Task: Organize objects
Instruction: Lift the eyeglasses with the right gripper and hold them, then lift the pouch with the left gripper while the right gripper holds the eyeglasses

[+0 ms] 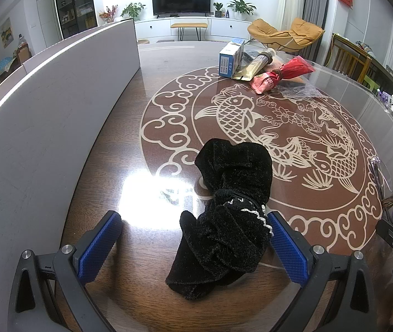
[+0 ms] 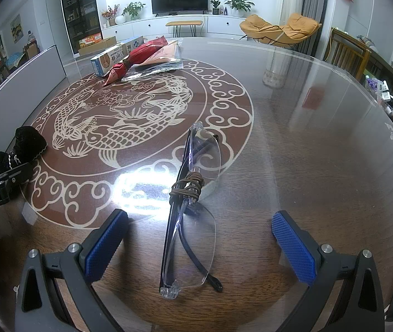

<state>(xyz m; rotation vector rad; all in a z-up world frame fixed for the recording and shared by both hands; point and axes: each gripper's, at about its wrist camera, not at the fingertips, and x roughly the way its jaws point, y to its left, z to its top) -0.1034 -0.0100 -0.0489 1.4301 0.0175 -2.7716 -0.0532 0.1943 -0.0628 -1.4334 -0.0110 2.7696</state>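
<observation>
Left wrist view: the left gripper (image 1: 193, 244) stands spread wide around a crumpled black velvet drawstring pouch (image 1: 228, 215) lying on the glass-topped table (image 1: 130, 127), its right pad touching the fabric.

Right wrist view: the right gripper (image 2: 200, 239), jaws apart, straddles folded rimless clear-lens glasses (image 2: 189, 221). Closing on the thin lenses risks slipping or skidding on glass.

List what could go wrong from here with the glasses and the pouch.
1. The right gripper stands open around the folded glasses; closing on the clear rimless lenses rather than the dark temples might scratch or crack them.
2. The table has a glossy glass top, so the glasses may skid away when touched.
3. The left gripper is open beside the limp black velvet pouch; a pinch may catch only a fold, leaving its mouth closed.
</observation>
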